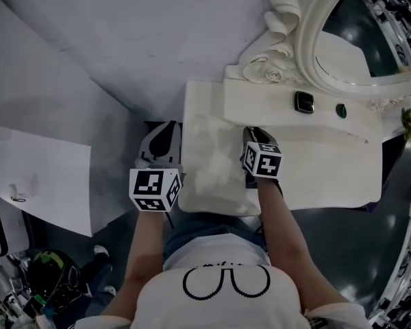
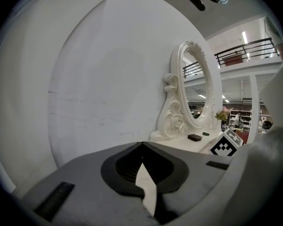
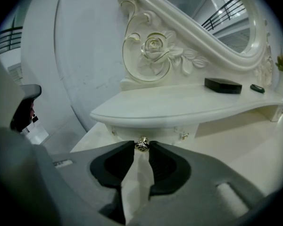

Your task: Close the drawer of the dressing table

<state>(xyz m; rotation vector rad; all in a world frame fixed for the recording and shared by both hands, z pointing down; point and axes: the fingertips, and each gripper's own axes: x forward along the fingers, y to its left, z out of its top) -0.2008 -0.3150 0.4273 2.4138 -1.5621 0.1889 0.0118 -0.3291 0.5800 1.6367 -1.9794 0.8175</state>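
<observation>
While my right gripper lies low over the top of the dressing table, its jaws are clenched on the small metal knob of the drawer. The knob sits right between the two dark fingertips, dead ahead at 12 o'clock. The drawer front is the narrow white band straight behind the knob, tucked under the lip of the raised shelf. I cannot tell from here whether the drawer is fully home.

On the shelf, toward 2 o'clock from the knob, lies a flat black box, and a small dark thing rests just beyond it, farther out along the same line. A carved rose stands at 12 o'clock above the shelf, at the foot of the oval mirror, which runs up toward 1 o'clock.

My left gripper is off the table's left edge, at about 9 o'clock from the right one in the head view. Its jaws are pressed tip to tip with nothing between them. From it, the mirror and shelf lie at about 2 o'clock, well apart from its tips.
</observation>
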